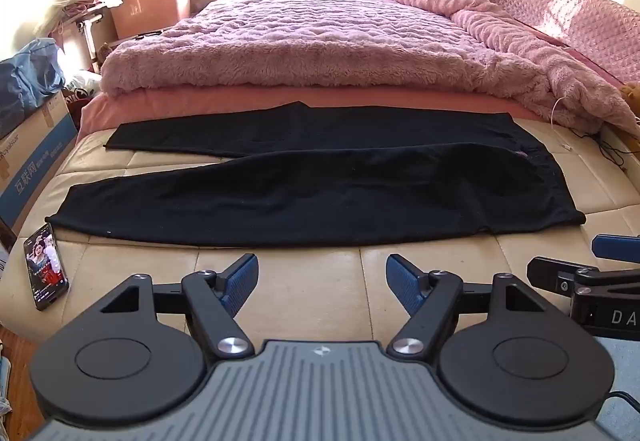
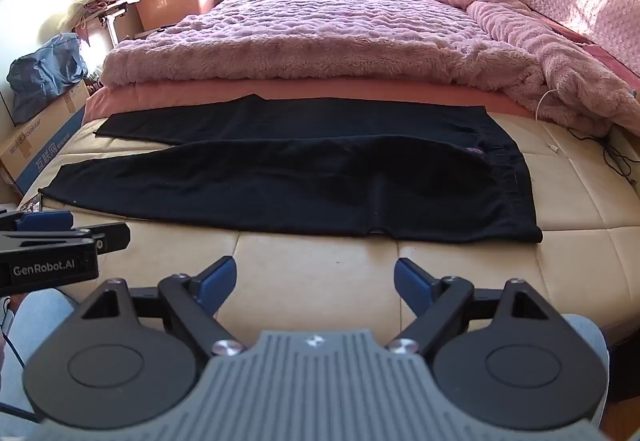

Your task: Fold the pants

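Left wrist view: our left gripper [image 1: 322, 283], jaws spread and empty. Flat black fabric pants [image 1: 320, 177] on the cream quilted bench [image 1: 308, 281], at 12 o'clock, long axis 9-to-3, waistband toward 3.

Right wrist view: our right gripper [image 2: 315, 285], released, empty. Pants [image 2: 304, 181] at 12; waistband nearer this hand.

pants [image 1: 320, 193]: matt black knit cloth | blanket [image 1: 320, 41]: fluffy pink plush | bench [image 1: 300, 281]: cream leather-look, slightly glossy, panel seams | left gripper [image 1: 322, 283]: matt black plastic, ribbed blue pads, shiny metal screws | phone [image 1: 45, 267]: glossy screen | box [image 1: 32, 157]: matt cardboard
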Available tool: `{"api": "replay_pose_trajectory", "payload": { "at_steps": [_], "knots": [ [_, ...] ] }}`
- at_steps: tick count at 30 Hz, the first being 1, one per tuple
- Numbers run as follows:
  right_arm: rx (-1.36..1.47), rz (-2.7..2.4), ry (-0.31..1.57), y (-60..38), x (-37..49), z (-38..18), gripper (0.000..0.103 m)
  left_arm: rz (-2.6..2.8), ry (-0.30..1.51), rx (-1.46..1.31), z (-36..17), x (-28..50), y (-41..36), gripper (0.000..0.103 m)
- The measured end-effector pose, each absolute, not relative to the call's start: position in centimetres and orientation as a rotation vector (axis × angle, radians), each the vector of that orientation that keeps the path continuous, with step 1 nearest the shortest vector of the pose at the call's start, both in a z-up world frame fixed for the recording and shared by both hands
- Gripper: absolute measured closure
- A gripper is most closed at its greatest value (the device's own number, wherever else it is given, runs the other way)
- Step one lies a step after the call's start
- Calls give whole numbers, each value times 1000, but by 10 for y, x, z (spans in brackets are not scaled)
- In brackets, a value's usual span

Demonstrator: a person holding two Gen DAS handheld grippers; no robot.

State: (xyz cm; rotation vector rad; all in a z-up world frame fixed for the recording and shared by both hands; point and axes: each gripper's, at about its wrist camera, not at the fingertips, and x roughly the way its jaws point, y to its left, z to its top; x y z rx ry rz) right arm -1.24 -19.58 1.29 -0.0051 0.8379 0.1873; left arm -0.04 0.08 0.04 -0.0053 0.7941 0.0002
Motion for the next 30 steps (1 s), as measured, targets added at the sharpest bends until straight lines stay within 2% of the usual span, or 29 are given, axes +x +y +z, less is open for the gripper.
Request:
{"api": "replay_pose_trajectory", "payload": {
  "at_steps": [5, 30],
  "knots": [
    [-6, 188, 838, -196, -13, 13, 21, -1, 798, 11, 7, 3, 1, 22],
    [-4, 192, 832, -196, -14, 14, 21, -2, 795, -6, 3, -1, 1, 22]
  ]
}}
